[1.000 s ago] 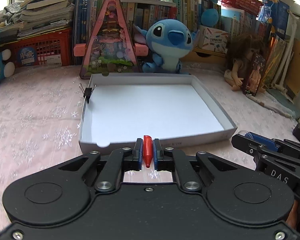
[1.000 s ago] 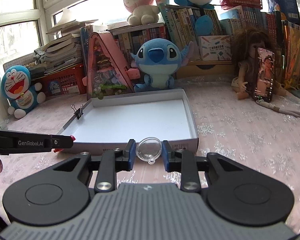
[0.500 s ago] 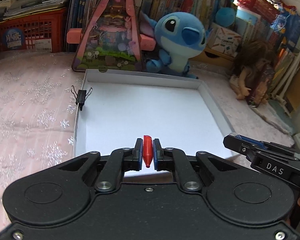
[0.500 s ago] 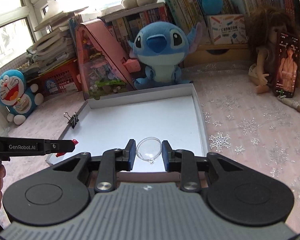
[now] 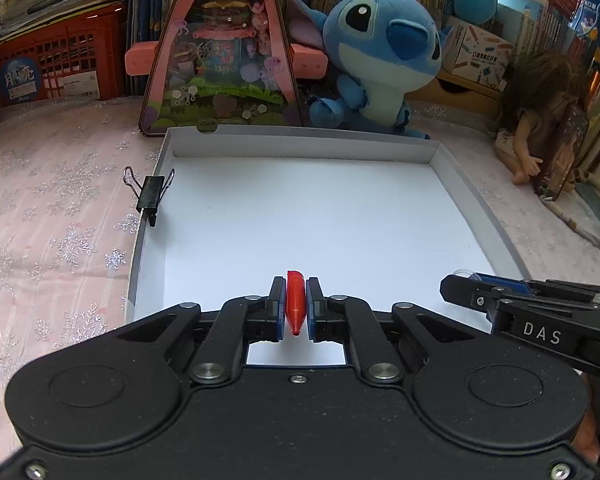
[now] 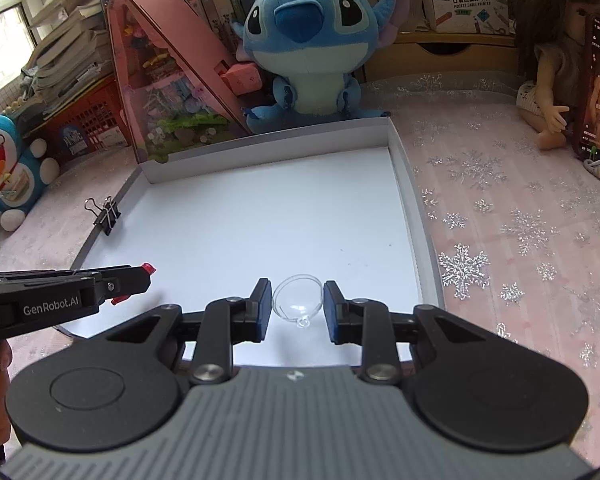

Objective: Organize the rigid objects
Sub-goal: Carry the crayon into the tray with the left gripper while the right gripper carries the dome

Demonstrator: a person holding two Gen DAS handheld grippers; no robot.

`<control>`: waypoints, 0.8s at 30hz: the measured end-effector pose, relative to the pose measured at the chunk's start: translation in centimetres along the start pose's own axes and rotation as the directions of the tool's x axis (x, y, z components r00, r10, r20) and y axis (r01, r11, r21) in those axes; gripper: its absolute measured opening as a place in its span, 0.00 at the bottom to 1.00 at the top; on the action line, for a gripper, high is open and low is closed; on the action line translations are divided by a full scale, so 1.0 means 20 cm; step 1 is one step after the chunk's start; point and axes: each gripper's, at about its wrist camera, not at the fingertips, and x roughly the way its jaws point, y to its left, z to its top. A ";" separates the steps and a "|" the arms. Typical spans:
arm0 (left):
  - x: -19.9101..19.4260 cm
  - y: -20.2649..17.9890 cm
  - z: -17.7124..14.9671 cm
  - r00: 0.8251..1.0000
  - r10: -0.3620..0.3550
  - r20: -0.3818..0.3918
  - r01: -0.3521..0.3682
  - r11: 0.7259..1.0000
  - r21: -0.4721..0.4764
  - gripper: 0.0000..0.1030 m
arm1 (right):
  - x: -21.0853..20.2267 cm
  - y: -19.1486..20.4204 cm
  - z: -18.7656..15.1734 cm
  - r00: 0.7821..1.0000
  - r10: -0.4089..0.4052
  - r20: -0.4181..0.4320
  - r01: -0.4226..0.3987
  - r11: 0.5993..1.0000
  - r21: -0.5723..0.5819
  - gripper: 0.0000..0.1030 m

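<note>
My left gripper is shut on a small red pointed piece, held over the near part of a shallow white box tray. My right gripper is shut on a clear plastic half-dome with a small loop, also above the tray's near part. In the right wrist view the left gripper reaches in from the left with the red piece at its tip. In the left wrist view the right gripper comes in from the right. A black binder clip grips the tray's left wall.
Behind the tray stand a pink triangular toy house and a blue plush. A doll with a phone sits at the right, a red crate and books at the back left. The tray rests on a snowflake-patterned cloth.
Both grippers have moved forward and down, from before the tray's front wall to over its near floor, each keeping its hold. The tray now looms larger in both views.
</note>
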 end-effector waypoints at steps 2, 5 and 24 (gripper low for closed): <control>0.02 0.00 -0.01 1.000 0.005 -0.005 -0.005 1.000 0.000 0.09 | 0.02 0.00 0.00 1.000 -0.005 -0.002 0.005 1.000 -0.002 0.31; 0.04 0.00 -0.02 1.000 0.009 -0.011 -0.009 1.000 0.003 0.09 | 0.04 0.01 -0.01 1.000 -0.017 -0.006 0.017 1.000 -0.014 0.31; 0.08 -0.03 -0.05 0.999 0.037 0.018 -0.037 0.998 0.044 0.09 | 0.06 0.05 -0.03 0.999 -0.054 0.006 0.055 0.994 -0.092 0.31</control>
